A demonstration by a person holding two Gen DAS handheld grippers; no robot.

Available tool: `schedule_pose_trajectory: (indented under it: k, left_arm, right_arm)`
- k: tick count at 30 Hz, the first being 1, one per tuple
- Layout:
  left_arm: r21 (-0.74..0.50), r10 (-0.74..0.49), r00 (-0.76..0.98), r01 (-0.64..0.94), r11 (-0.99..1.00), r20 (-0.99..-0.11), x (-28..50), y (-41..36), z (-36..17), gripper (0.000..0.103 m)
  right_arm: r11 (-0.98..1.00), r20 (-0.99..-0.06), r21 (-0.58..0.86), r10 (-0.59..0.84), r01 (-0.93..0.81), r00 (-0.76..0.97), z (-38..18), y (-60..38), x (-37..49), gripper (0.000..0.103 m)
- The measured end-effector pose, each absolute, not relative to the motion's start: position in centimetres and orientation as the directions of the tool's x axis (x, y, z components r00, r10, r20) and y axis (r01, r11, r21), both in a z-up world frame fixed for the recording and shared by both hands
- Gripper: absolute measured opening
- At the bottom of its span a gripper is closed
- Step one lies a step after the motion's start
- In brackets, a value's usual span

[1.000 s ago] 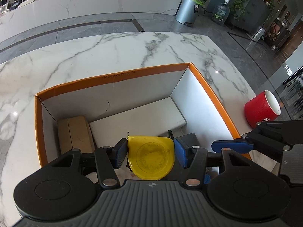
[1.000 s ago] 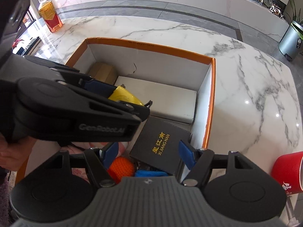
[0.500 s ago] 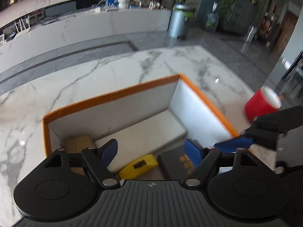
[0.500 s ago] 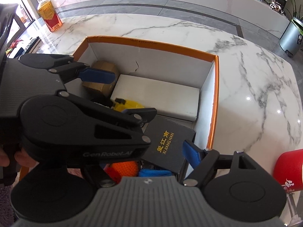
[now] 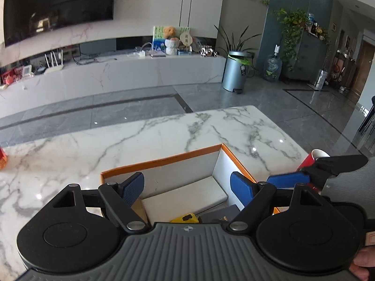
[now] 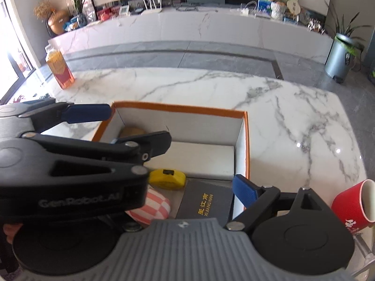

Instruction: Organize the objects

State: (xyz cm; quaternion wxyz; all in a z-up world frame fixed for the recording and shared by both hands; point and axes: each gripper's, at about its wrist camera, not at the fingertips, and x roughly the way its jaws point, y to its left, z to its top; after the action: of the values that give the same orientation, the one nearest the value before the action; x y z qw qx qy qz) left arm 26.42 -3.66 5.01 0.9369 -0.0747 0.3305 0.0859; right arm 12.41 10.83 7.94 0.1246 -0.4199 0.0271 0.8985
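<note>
An orange-rimmed white box (image 6: pixel 178 107) stands on the marble table. Inside lie a yellow tape measure (image 6: pixel 167 179), a black box with gold lettering (image 6: pixel 206 201), a white flat box (image 6: pixel 199 161), a brown carton (image 6: pixel 132 131) and a pink checked item (image 6: pixel 152 207). The tape measure (image 5: pixel 185 217) and the box rim (image 5: pixel 161 161) also show in the left wrist view. My left gripper (image 5: pixel 187 187) is open and empty above the box's near side. My right gripper is open; only its right fingertip (image 6: pixel 243 189) shows, the left hidden behind the left gripper's body.
A red paper cup (image 6: pixel 354 206) stands right of the box, seen also in the left wrist view (image 5: pixel 314 159). A bottle of orange drink (image 6: pixel 59 68) stands at the table's far left. Beyond the table are grey floor, a white counter and a metal bin (image 5: pixel 235 70).
My left gripper opened and let the yellow tape measure drop into the box, then rose and tilted up. My right gripper also rose and stayed open.
</note>
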Motion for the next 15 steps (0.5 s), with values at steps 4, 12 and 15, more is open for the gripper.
schedule_pose_trajectory:
  k: [4,12,15]
  left_arm:
    - [0.011,0.241,0.775,-0.289,0.957,-0.584,23.8,-4.9,6.4,0.095]
    - [0.062,0.442,0.74,-0.48,0.875,-0.508,17.2,-6.8,6.5,0.095]
    - [0.055,0.467,0.735,-0.509,0.859,-0.492,14.7,-7.4,5.8,0.095]
  right_arm:
    - [-0.939,-0.688,-0.134,0.318,-0.317,-0.652,8.7,9.6,14.6,0.094]
    - [-0.909,-0.55,-0.046,0.37,-0.415,-0.749,9.5,7.9,21.5,0.096]
    - [-0.913,-0.541,-0.071,0.374,-0.402,-0.754,9.2,6.3,23.3,0.101]
